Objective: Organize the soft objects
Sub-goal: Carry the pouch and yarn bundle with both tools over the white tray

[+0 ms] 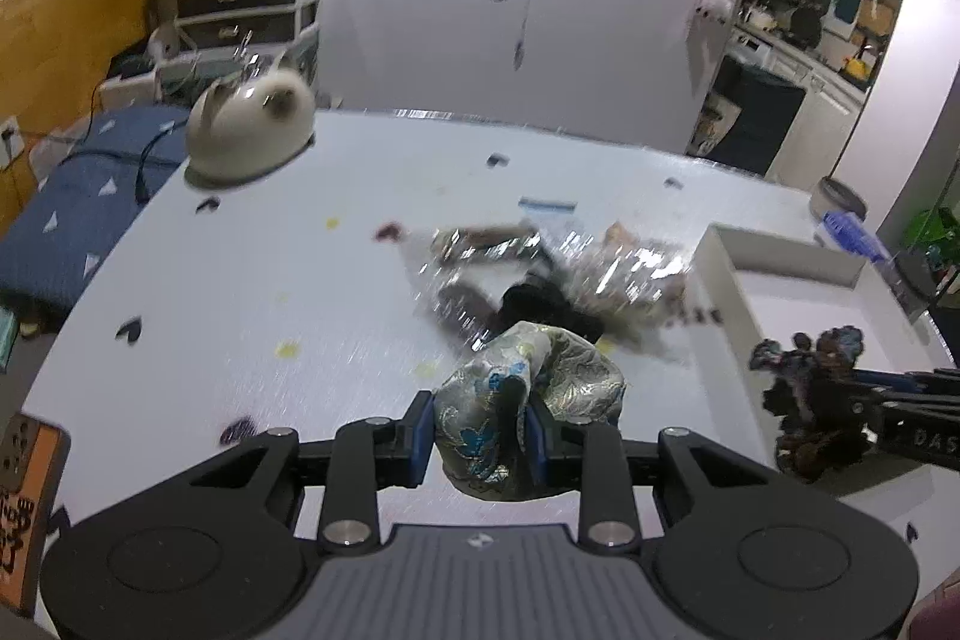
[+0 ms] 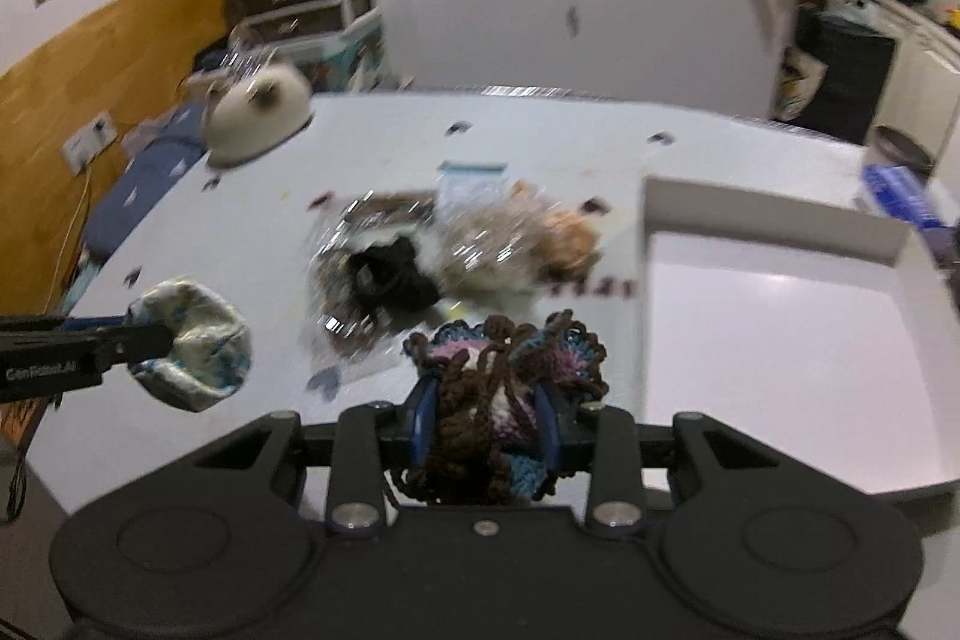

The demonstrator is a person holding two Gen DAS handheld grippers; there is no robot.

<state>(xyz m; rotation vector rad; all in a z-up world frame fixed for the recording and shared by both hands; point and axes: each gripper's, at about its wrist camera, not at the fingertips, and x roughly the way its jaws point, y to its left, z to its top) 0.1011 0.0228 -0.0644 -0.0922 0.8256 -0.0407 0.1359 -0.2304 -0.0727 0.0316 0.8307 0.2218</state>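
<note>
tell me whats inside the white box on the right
Nothing visible: the white box shows only its bare floor. Its near edge is hidden behind the right gripper, which holds a crochet piece.

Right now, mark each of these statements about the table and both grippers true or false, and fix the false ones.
1. The left gripper is clamped on a silvery brocade pouch. True.
2. The right gripper is empty. False: it is shut on a brown, blue and purple crocheted piece.
3. The white tray has several soft items in it. False: its visible floor is bare.
4. A cream cat-shaped plush sits near the far left of the white table. True.
5. A pile of crinkly clear wrapping and soft things lies mid-table. True.
</note>
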